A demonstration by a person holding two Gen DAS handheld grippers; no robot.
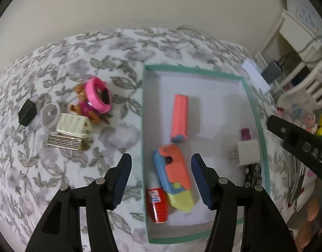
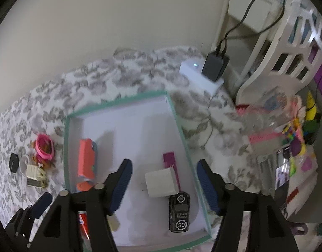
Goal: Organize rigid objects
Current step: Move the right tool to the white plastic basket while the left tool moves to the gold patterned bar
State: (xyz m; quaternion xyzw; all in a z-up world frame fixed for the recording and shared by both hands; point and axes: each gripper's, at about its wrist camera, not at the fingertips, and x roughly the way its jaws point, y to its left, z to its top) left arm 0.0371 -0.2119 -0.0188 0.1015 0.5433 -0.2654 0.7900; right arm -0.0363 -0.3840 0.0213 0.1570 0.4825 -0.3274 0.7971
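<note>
Box: your teal-rimmed box sits open on the floral cloth, white floor inside; the right wrist view shows the same box.
Inside, left side: a coral bar with a blue end lies lengthwise; nearer you, an orange, blue and yellow toy lies tilted, with a red bottle touching its left side against the box wall.
Inside, right side: white charger plug lies over a magenta strip; a black toy car sits just in front of the plug.
Left hand-held gripper: your jaws stand apart above the orange, blue and yellow toy, pads clear of it, nothing gripped.
Right hand-held gripper: jaws spread wide above the plug and car, pads touching neither, nothing held.
Still outside: on the cloth left of the box, a pink ring on a brown figure, a cream ribbed block, a gold ridged piece, a clear round lid and a black cube, all close together.
Beyond the box: white power adapter with a black plug and cable, at the cloth's far right corner.
Right edge: white lattice furniture and mixed colourful toys, too blurred to name.
</note>
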